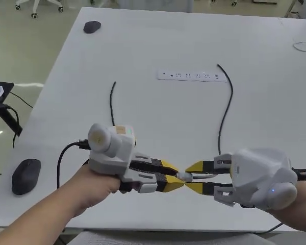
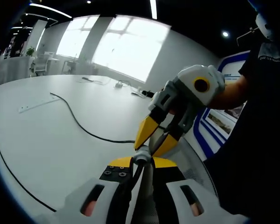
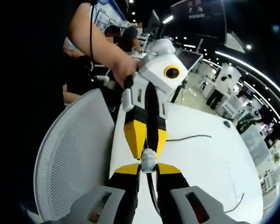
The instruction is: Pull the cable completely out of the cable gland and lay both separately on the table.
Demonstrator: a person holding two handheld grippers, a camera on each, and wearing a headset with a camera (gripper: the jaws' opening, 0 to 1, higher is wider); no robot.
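A small grey cable gland (image 1: 183, 176) hangs above the white table's (image 1: 143, 51) front edge, between two grippers that meet tip to tip. My left gripper (image 1: 177, 178) comes from the left, shut on the gland (image 2: 142, 155). My right gripper (image 1: 189, 177) comes from the right, shut on the black cable (image 3: 152, 189) just behind the gland (image 3: 148, 159). A long stretch of cable (image 1: 226, 109) lies on the table and runs toward the right gripper. In the left gripper view the right gripper (image 2: 151, 137) faces my own jaws (image 2: 142, 162).
A second black cable length (image 1: 112, 102) lies left of centre and passes behind the left gripper. A white power strip (image 1: 192, 76) lies across the table's far middle. One mouse (image 1: 25, 175) sits at the front left, another (image 1: 92, 26) at the far left. A mesh chair (image 3: 70, 154) stands by the table.
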